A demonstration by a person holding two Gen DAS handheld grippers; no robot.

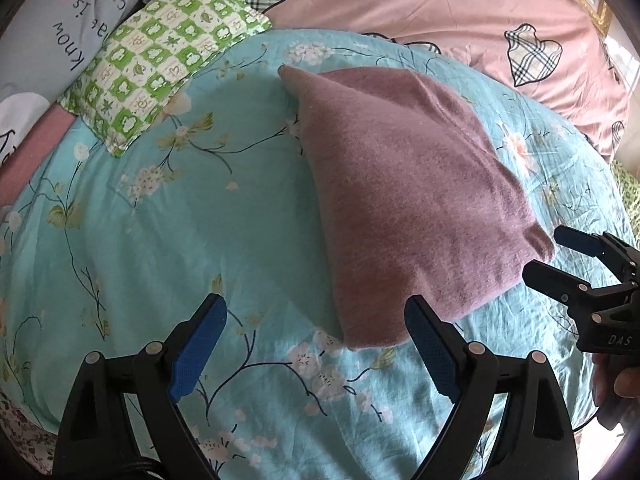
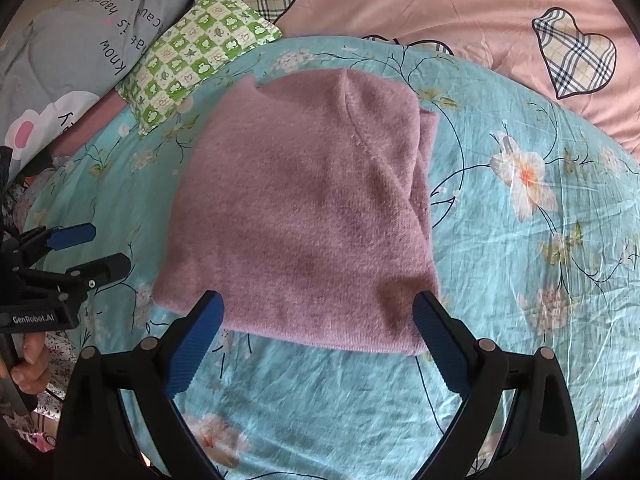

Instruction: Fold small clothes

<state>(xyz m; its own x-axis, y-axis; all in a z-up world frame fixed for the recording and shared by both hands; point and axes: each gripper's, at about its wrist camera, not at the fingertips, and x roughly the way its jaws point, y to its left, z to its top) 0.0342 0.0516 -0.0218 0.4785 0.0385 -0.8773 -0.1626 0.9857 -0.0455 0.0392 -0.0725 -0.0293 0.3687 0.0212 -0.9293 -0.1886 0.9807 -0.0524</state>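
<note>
A mauve knitted garment [image 1: 408, 200] lies folded into a compact block on the turquoise floral sheet [image 1: 160, 220]; it also shows in the right wrist view [image 2: 304, 216]. My left gripper [image 1: 316, 312] is open and empty, just short of the garment's near left corner. It shows at the left edge of the right wrist view [image 2: 104, 246]. My right gripper [image 2: 318, 312] is open and empty, its fingertips just above the garment's near edge. It shows at the right in the left wrist view [image 1: 548, 252], beside the garment's right corner.
A green checked pillow [image 1: 160, 56] lies at the back left, also seen in the right wrist view [image 2: 196, 52]. A grey printed cushion [image 2: 80, 48] sits behind it. A pink quilt with plaid hearts [image 2: 460, 8] covers the far side.
</note>
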